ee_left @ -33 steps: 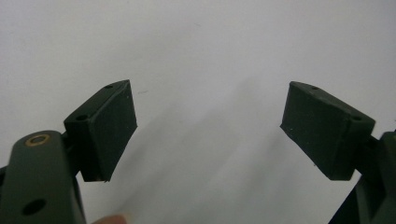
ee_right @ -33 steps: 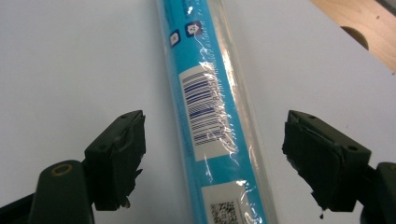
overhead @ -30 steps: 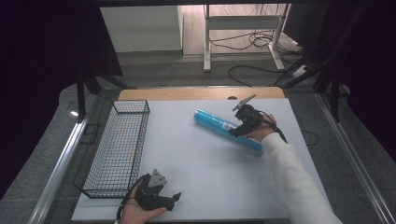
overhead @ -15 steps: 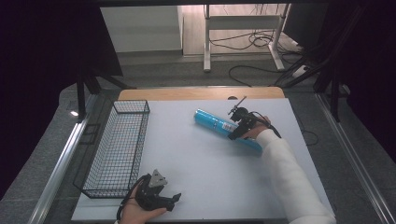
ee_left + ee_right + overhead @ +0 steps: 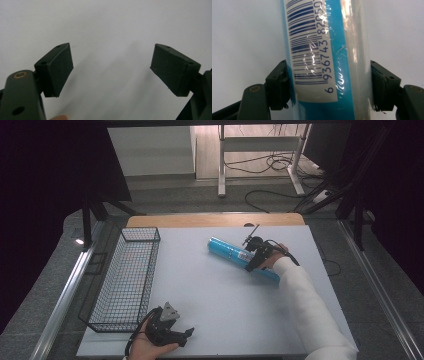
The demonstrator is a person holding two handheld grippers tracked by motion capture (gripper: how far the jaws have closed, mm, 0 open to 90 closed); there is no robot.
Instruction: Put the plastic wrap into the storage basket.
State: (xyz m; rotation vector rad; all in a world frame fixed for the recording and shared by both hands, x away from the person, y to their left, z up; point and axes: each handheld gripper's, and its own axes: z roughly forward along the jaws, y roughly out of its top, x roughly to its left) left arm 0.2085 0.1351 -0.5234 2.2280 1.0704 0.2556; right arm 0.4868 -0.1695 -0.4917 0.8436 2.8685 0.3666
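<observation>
Your right gripper (image 5: 253, 260) sits over the blue tube (image 5: 235, 254), which lies flat and at a slant on the white bench (image 5: 220, 310), toward its far right part. In the right gripper view the tube (image 5: 327, 50) fills the gap between the jaws: both pads touch its wrapped sides, one on the barcode side and one on the clear side. Those jaws have just been closing, and they now press on the tube, which rests on the bench. Your left gripper (image 5: 176, 336) lies at the near edge of the bench, just beside the near end of the wire basket (image 5: 125, 285) and well apart from the tube. Its jaws stand partly open over bare bench with nothing between them; its pads (image 5: 58, 67) grip nothing.
</observation>
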